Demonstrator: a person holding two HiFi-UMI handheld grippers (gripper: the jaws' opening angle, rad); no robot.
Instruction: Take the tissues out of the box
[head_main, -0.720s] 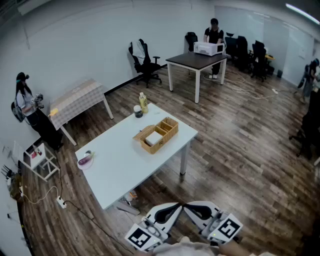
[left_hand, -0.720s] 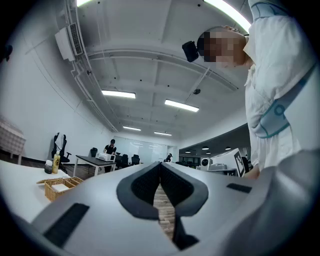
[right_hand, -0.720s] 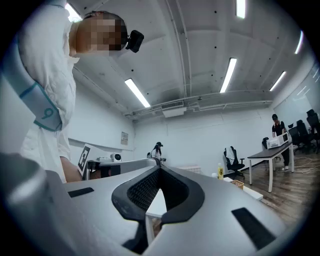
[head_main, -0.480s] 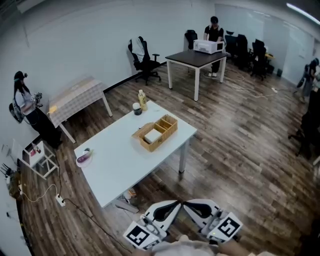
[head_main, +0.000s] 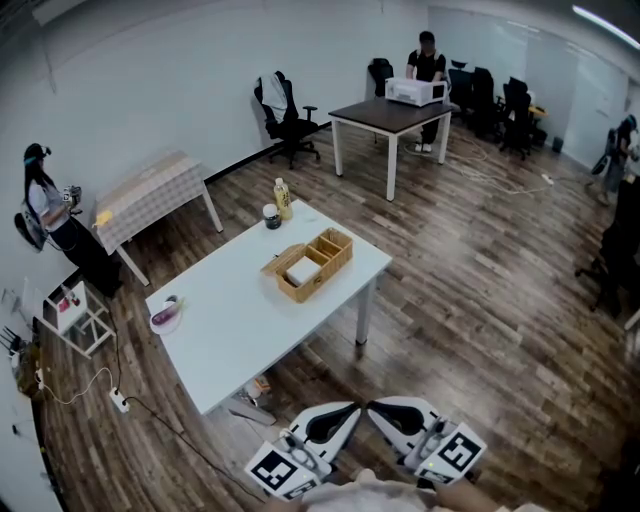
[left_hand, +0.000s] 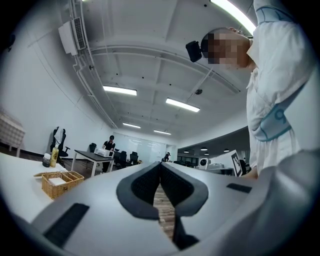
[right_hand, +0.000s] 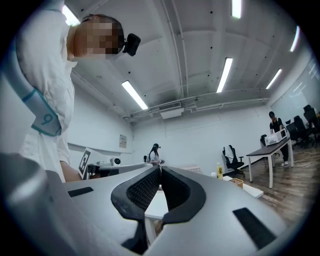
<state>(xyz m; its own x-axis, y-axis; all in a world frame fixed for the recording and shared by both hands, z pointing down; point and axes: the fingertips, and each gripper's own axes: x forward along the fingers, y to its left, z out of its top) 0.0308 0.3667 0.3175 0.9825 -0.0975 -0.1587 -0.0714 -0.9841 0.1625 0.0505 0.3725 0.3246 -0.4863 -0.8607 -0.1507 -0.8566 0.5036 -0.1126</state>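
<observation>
I see my left gripper (head_main: 352, 409) and right gripper (head_main: 374, 407) both closed and empty, tips close together, well apart from the box (head_main: 322, 281) with tissues (head_main: 302, 271) on the table (head_main: 240, 330)

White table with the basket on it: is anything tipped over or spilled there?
Nothing stands out. On the white table, the basket sits flat, the bottle and the cup stand upright, and no spill shows. Some small things lie on the floor underneath, too small to tell what.
</observation>
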